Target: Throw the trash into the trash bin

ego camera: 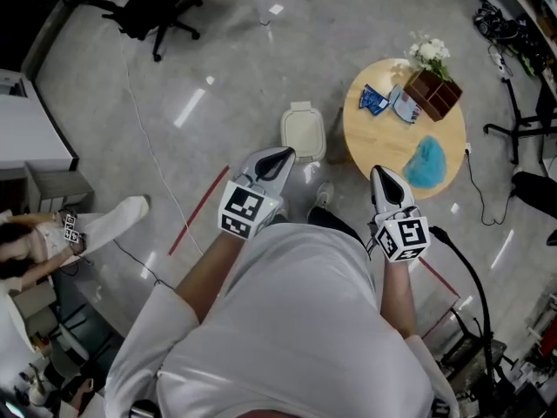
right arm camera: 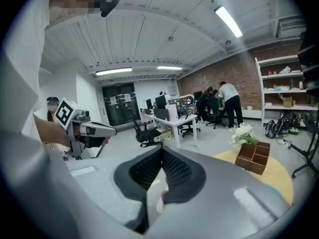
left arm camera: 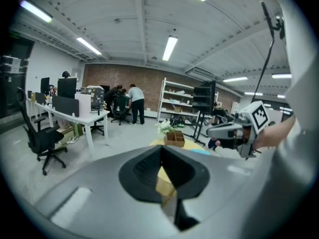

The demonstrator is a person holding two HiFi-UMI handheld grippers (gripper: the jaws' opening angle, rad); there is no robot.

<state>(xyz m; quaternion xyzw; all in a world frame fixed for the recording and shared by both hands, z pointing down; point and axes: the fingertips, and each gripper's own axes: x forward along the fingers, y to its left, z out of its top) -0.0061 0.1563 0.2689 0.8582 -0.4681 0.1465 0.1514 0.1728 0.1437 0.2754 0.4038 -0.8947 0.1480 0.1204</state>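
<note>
Grey polished floor point(ego camera: 218, 59) fills the head view, with a black office chair point(ego camera: 152, 7) up at 11 o'clock and a red tape line point(ego camera: 198, 209) at 9 o'clock of your hands. Your left tongs point(ego camera: 283, 155) are pinched together at the tips with nothing between them, and they point toward 12 o'clock. The cream trash bin point(ego camera: 303, 131) stands on the floor just beyond those tips, its lid down. Your right tongs point(ego camera: 383, 174) are also closed tight and empty, tips aimed at 12 o'clock and reaching the near edge of the round wooden counter point(ego camera: 370, 142). On that counter the trash lies apart from both tongs. A crumpled blue wrapper point(ego camera: 374, 100) sits at 10 o'clock, and a blue-and-white packet point(ego camera: 405, 104) lies just beside it to the right. A wooden box point(ego camera: 432, 93) with compartments sits at 1 o'clock, touching the packet, with white flowers point(ego camera: 429, 52) behind it at the far rim. A turquoise piece point(ego camera: 426, 164) lies at 5 o'clock, near your right tongs; you cannot tell what it is.
</note>
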